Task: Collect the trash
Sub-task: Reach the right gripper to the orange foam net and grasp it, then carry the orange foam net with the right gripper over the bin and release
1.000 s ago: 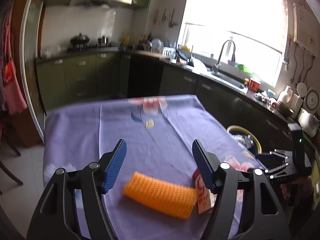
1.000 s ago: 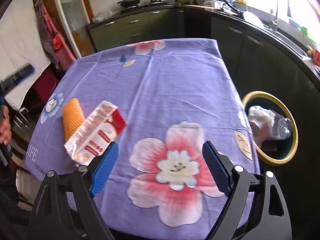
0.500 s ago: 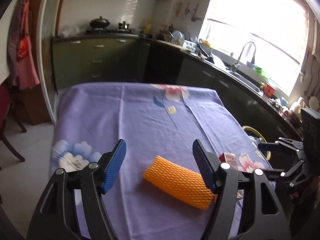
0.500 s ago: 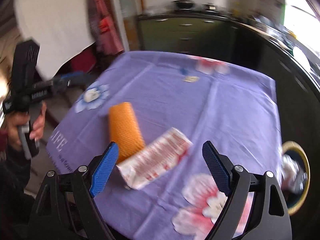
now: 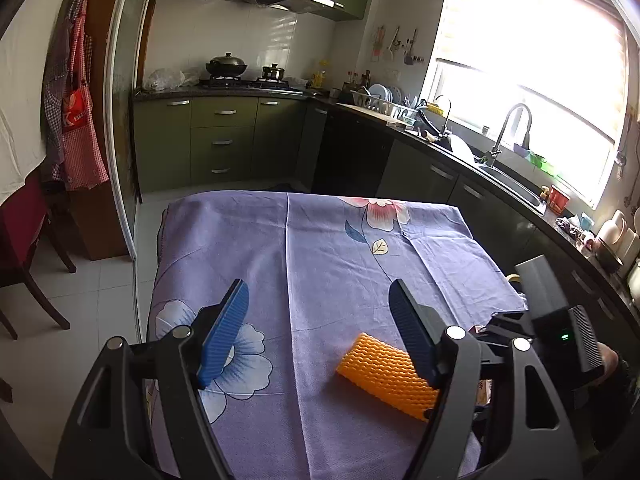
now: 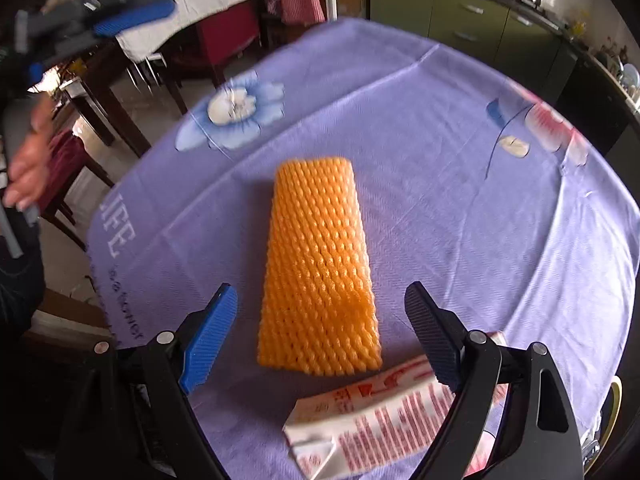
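From my left wrist camera, I see my left gripper [image 5: 318, 316] spread wide and holding nothing, hovering above a tabletop [image 5: 320, 248] covered in a purple floral cloth. An orange foam net [image 5: 386, 370] lies flat on the cloth, partly hidden behind my right-hand finger [image 5: 412, 330]. To the far right, part of my right gripper's body shows at the tabletop's edge. Beyond the tabletop is a kitchen with green cabinets [image 5: 224, 140], a stove with a wok [image 5: 226, 66], a sink [image 5: 506, 184] and a bright window [image 5: 532, 64].

From my right wrist camera, my right gripper [image 6: 320, 320] is also released, its fingers apart with the foam net [image 6: 318, 268] lying lengthwise between them, not touched by either. A red-and-white wrapper [image 6: 372, 424] rests on the cloth just beside the net's near end, passing under my right-hand finger [image 6: 432, 340]. At upper left, blurred, my left gripper [image 6: 120, 20] shows with a hand [image 6: 26, 160] below it.
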Demonstrator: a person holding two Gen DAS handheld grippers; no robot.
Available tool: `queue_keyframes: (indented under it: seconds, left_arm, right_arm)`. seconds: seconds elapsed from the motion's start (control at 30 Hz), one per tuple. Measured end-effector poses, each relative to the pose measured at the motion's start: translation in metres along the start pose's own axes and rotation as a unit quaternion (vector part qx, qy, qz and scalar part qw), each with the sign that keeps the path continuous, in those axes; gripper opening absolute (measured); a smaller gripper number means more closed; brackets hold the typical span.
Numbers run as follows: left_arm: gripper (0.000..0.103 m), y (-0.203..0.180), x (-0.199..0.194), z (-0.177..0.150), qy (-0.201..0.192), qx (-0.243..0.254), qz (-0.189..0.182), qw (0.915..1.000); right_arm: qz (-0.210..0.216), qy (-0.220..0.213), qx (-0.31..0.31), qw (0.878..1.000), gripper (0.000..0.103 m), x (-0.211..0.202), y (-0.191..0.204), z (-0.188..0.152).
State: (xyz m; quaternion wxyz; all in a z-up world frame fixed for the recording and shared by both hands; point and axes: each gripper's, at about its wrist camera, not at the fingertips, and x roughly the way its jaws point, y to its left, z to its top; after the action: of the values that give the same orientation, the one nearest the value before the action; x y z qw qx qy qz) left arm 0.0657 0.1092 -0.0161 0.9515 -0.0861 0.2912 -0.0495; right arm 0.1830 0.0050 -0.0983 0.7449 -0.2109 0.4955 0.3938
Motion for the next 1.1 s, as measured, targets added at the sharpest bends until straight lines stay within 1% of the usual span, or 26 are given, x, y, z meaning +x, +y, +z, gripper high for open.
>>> queue_keyframes:
  seconds: [0.2,0.3,0.37,0.4,0.43,0.47,0.5,0.57,0.6,0.67,0.7,0.77,0.8,0.87,0.97,1.1]
  left_arm:
    - [0.069,-0.001,0.006,0.001,0.005,0.007,-0.003,1.0000]
    - [0.069,-0.002,0.010,0.001,0.008,0.008,-0.005,0.9999]
    - [0.069,-0.002,0.011,0.000,0.009,0.010,-0.005,0.9999]
    - [0.069,-0.003,0.011,0.000,0.009,0.011,-0.005,0.9999]
    - [0.069,-0.003,0.011,0.000,0.010,0.012,-0.005,0.9999]
    - [0.069,-0.004,0.012,0.000,0.010,0.013,-0.005,0.9999]
    - [0.069,-0.004,0.012,0.000,0.010,0.013,-0.004,0.9999]
    - [0.069,-0.004,0.012,0.000,0.010,0.013,-0.005,0.9999]
    - [0.069,-0.004,0.012,0.000,0.010,0.013,-0.005,0.9998]
    - [0.069,-0.004,0.012,0.000,0.010,0.015,-0.004,0.9998]
    - [0.069,-0.004,0.012,0.000,0.010,0.016,-0.004,0.9998]
    - [0.069,-0.005,0.012,-0.001,0.011,0.017,-0.003,0.9998]
    - [0.069,-0.005,0.013,-0.001,0.011,0.018,-0.004,0.9998]
    - [0.069,-0.006,0.013,0.000,0.011,0.019,-0.003,0.9998]
    - [0.069,-0.008,0.013,0.000,0.011,0.023,-0.004,0.9997]
    - [0.069,-0.013,0.012,0.001,0.011,0.029,-0.005,0.9995]
  right_arm:
    - [0.002,0.013,0.001,1.000,0.085,0.013,-0.004,0.002]
    - [-0.003,0.019,-0.005,1.000,0.081,0.019,-0.003,0.005]
    - [-0.014,0.021,-0.013,1.000,0.073,0.023,0.000,0.004]
    - [-0.019,0.022,-0.016,0.999,0.071,0.023,0.002,0.004]
    - [-0.020,0.020,-0.019,0.999,0.066,0.023,0.004,0.004]
    - [-0.018,0.018,-0.019,0.999,0.061,0.022,0.004,0.004]
    - [-0.017,0.017,-0.018,1.000,0.059,0.022,0.004,0.005]
    - [-0.016,0.015,-0.016,1.000,0.051,0.021,0.003,0.005]
    - [-0.015,0.014,-0.014,1.000,0.050,0.021,0.003,0.005]
    - [-0.013,0.011,-0.010,1.000,0.041,0.020,0.003,0.006]
    - [-0.011,0.008,-0.009,1.000,0.039,0.019,0.004,0.006]
    - [-0.011,0.000,-0.005,1.000,0.030,0.015,0.004,0.007]
    - [-0.010,-0.003,-0.003,1.000,0.028,0.014,0.004,0.007]
    - [-0.006,-0.014,0.005,1.000,0.020,0.008,0.003,0.008]
    - [-0.002,-0.033,0.014,0.999,0.016,-0.004,0.001,0.009]
    - [0.004,-0.067,0.030,0.997,0.015,-0.029,-0.006,0.009]
